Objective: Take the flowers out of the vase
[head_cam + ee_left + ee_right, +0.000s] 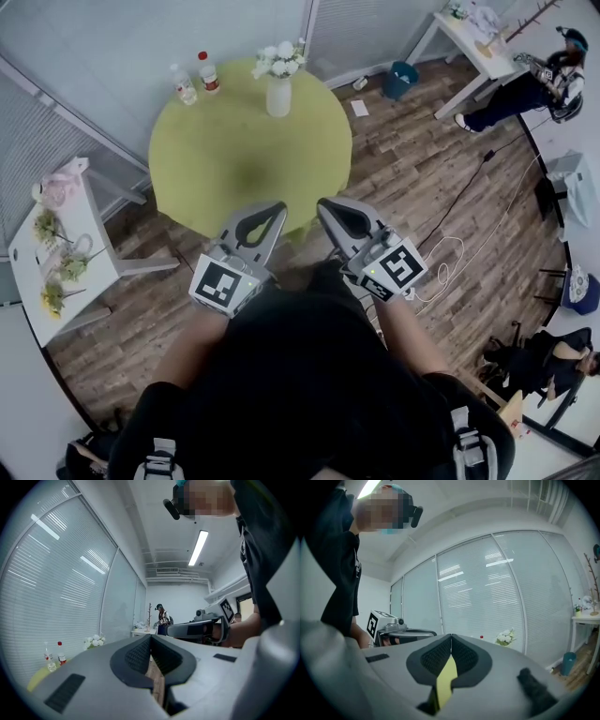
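A white vase [278, 97] with white flowers [280, 59] stands at the far edge of the round green table [234, 159]. Both grippers hover at the table's near edge, well short of the vase. My left gripper [267, 212] is shut with nothing in it, its pads meeting at the tip [151, 637]. My right gripper [330, 208] is also shut and empty [451, 636]. The flowers [94, 641] appear small and far off to the left in the left gripper view. In the right gripper view the flowers [505, 637] sit to the right of the jaws.
Two bottles [196, 79] stand on the table left of the vase. A white side table [56, 253] with more flowers is at the left. A blue bin [400, 79], a white desk [473, 42], a seated person [525, 89] and floor cables [450, 253] lie to the right.
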The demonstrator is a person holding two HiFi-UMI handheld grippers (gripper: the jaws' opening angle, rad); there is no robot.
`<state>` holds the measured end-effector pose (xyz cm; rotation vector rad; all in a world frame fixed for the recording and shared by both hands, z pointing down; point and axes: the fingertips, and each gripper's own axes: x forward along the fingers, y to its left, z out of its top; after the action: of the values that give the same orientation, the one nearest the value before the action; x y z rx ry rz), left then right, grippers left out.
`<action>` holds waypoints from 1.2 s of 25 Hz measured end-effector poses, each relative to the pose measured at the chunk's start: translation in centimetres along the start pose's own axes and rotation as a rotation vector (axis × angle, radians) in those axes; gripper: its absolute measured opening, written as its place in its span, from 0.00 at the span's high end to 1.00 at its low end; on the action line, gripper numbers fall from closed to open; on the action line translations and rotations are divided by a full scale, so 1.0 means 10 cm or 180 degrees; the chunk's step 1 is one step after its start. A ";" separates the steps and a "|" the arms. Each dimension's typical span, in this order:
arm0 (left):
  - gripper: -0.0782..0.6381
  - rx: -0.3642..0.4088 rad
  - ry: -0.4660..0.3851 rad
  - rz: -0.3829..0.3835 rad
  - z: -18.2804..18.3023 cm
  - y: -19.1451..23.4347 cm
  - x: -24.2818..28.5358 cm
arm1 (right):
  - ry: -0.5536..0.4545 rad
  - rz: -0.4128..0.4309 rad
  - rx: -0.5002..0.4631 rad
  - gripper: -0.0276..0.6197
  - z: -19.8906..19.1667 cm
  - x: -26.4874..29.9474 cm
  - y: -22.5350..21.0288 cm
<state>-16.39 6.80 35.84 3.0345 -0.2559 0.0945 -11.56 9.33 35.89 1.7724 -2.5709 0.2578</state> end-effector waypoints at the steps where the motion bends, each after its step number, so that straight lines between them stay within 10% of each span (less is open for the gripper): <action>1: 0.87 0.0011 0.0016 0.0033 -0.01 0.01 0.06 | -0.0004 0.0032 0.0001 0.93 0.01 0.00 -0.07; 30: 0.87 0.0086 0.0160 0.0464 0.08 -0.43 2.40 | -0.0137 0.0574 -0.0053 0.93 0.33 -0.73 -2.16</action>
<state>7.99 6.96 36.29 3.0315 -0.4753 0.1858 11.47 8.17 34.75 1.5589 -2.7575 0.2008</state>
